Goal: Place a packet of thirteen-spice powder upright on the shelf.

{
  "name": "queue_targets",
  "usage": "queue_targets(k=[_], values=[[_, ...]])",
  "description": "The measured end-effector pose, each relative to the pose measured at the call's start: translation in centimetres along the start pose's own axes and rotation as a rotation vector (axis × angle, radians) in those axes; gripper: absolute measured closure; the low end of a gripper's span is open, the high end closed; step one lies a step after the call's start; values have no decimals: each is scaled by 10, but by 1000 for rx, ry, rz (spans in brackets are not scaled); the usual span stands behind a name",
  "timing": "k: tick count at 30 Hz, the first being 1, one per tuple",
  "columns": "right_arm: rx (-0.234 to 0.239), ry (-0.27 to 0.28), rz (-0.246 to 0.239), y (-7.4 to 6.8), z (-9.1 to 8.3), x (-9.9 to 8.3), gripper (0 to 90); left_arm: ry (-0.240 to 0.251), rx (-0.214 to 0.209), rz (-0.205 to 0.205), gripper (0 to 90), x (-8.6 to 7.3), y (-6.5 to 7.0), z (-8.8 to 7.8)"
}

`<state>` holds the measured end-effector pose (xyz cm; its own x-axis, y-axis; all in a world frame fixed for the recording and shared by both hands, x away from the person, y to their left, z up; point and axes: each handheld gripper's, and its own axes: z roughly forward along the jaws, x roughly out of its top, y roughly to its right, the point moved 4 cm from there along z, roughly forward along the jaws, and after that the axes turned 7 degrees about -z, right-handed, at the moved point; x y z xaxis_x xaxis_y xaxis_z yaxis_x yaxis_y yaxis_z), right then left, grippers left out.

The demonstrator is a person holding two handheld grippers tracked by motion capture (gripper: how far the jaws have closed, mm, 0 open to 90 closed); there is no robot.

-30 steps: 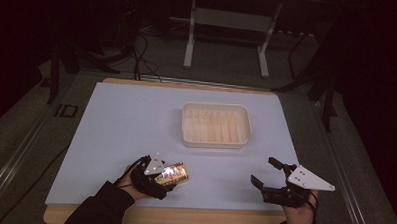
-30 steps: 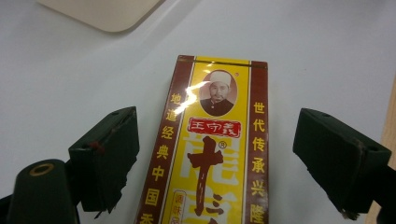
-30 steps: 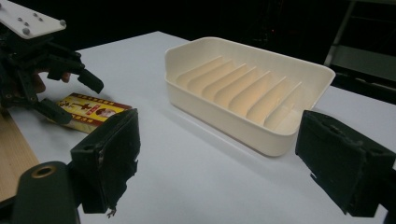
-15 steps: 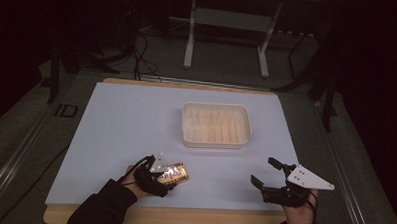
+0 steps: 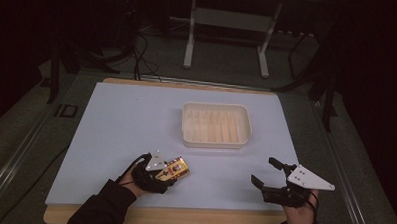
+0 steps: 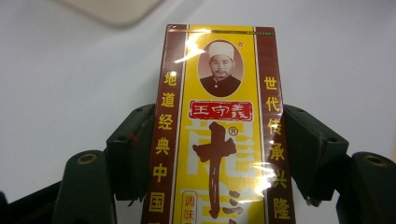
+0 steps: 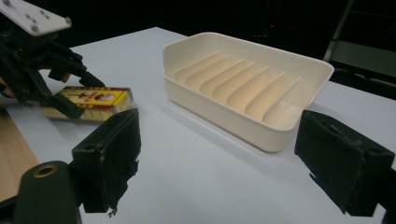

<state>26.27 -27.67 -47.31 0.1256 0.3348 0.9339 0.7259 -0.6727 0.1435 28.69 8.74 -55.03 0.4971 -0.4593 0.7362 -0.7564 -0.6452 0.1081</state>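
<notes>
In the left gripper view the yellow-and-maroon carton (image 6: 219, 135) runs off the bottom edge, so its lower end is cut off. The left gripper (image 6: 218, 154) has just been closing, and both black pads now press the carton's long sides. In the high view the carton (image 5: 173, 169) lies at lower left on the white table (image 5: 111, 124). The ribbed cream tray (image 5: 215, 124) at centre holds nothing. At lower right, the right gripper (image 5: 267, 173) stands wide open, gripping nothing.
</notes>
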Motion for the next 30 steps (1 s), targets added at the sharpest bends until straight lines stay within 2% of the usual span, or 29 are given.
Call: queue_targets(k=[5, 11, 14, 19, 26, 30], values=[[-5, -4, 5, 0, 0, 0, 143, 57, -45, -23, 333, 6, 6, -5], [-19, -13, -9, 0, 2, -1, 143, 132, -62, -25, 333, 15, 19, -11], [-35, -18, -10, 0, 1, -1, 143, 160, -73, -39, 334, 19, 21, -15], [-52, -9, -25, 0, -1, 1, 143, 172, -90, -40, 334, 21, 27, -16], [-35, -33, -1, -2, 1, 4, 143, 229, -109, -45, 334, 27, 36, -17], [-67, -16, 29, -1, 0, 8, 160, 292, -129, -66, 334, 34, 40, -19]])
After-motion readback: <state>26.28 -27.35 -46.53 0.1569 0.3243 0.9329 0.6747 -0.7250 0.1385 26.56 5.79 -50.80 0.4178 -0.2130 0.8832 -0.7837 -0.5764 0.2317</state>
